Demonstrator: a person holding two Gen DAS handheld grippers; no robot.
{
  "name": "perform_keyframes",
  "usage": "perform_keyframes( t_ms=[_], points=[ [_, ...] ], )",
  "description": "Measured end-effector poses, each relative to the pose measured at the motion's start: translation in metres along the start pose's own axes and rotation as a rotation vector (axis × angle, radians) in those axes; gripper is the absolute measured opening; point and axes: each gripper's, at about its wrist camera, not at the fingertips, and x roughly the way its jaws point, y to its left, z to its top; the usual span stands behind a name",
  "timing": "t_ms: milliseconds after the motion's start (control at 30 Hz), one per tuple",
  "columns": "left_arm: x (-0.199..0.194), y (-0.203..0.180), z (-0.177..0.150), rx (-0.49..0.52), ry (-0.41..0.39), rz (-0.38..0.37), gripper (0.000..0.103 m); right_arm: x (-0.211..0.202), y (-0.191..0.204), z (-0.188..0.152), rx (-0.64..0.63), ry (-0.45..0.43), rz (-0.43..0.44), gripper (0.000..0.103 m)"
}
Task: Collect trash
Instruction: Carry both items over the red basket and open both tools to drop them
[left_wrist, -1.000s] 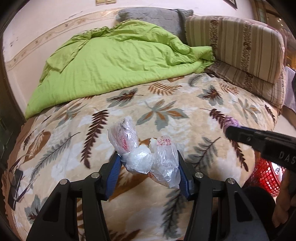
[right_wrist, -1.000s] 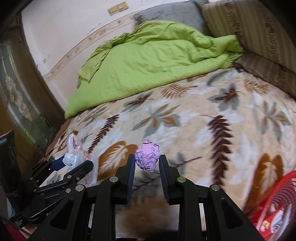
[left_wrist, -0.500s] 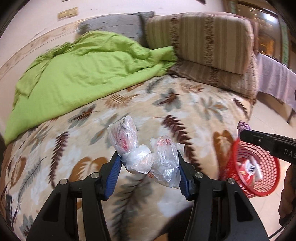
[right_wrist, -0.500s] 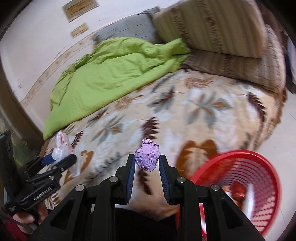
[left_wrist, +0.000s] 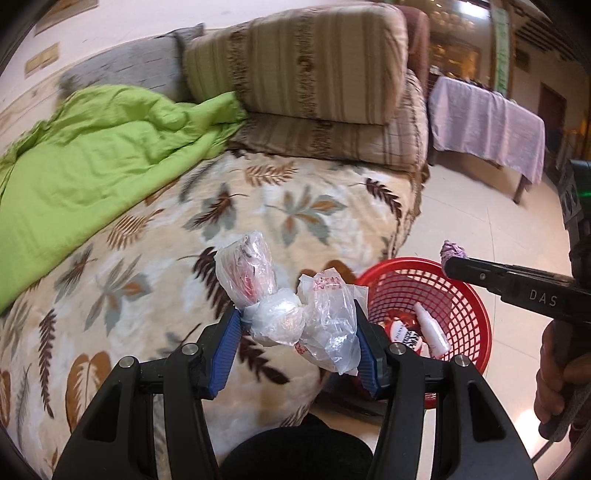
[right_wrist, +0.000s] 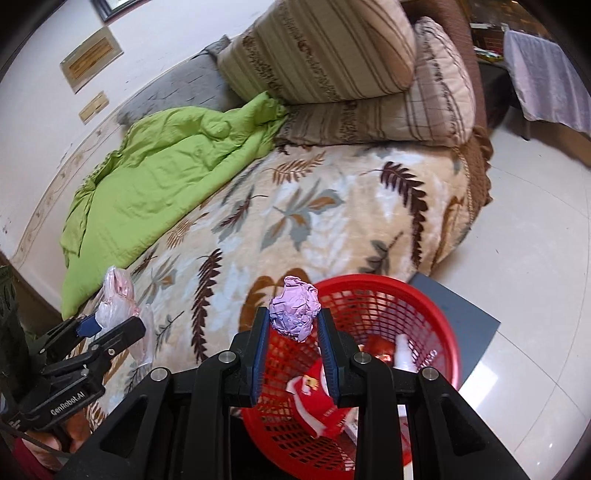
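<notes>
Left gripper (left_wrist: 295, 325): the blue-padded fingers (left_wrist: 227, 341) are set fairly wide and clamp a crumpled clear plastic bag with red print (left_wrist: 291, 302) from both sides. The bag bulges above and in front of the pads. It hangs over the near edge of the bed, which is covered by a cream fleece blanket with brown and grey leaf print (left_wrist: 258, 206).

Right gripper (right_wrist: 293, 325): the fingers are narrow and pinch a crumpled ball of lilac paper (right_wrist: 294, 312). The ball protrudes above the fingertips. In the right wrist view it sits over the near rim of the red plastic mesh basket (right_wrist: 439, 332). In the left wrist view the same ball appears at the tip of the right gripper, above the basket's far right rim.

Basket position: on the pale tiled floor (right_wrist: 535, 258), just beside the corner of the bed. It already contains a red printed wrapper (right_wrist: 314, 391) and a small white bottle (left_wrist: 432, 328).

Bed contents: a rumpled lime-green quilt (left_wrist: 92, 155) lies along the wall side. Two striped beige cushions (left_wrist: 306, 62) are stacked at the head, with a grey pillow (left_wrist: 129, 70) beside them.

Background: a table draped in a lilac cloth (left_wrist: 487, 122) stands well apart across the floor.
</notes>
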Motion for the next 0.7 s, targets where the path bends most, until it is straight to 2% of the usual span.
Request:
perform_keyframes(
  t_ms=[167,700],
  points=[
    [0.016,-0.019,-0.003,0.035,0.041,-0.036,0.054,0.003,-0.011,-0.004,0.025,0.013,-0.014,0.028],
    [0.051,-0.046,0.0,0.093,0.102,-0.054,0.054,0.007,-0.038,-0.014,0.081,0.032,-0.025,0.028]
  ],
)
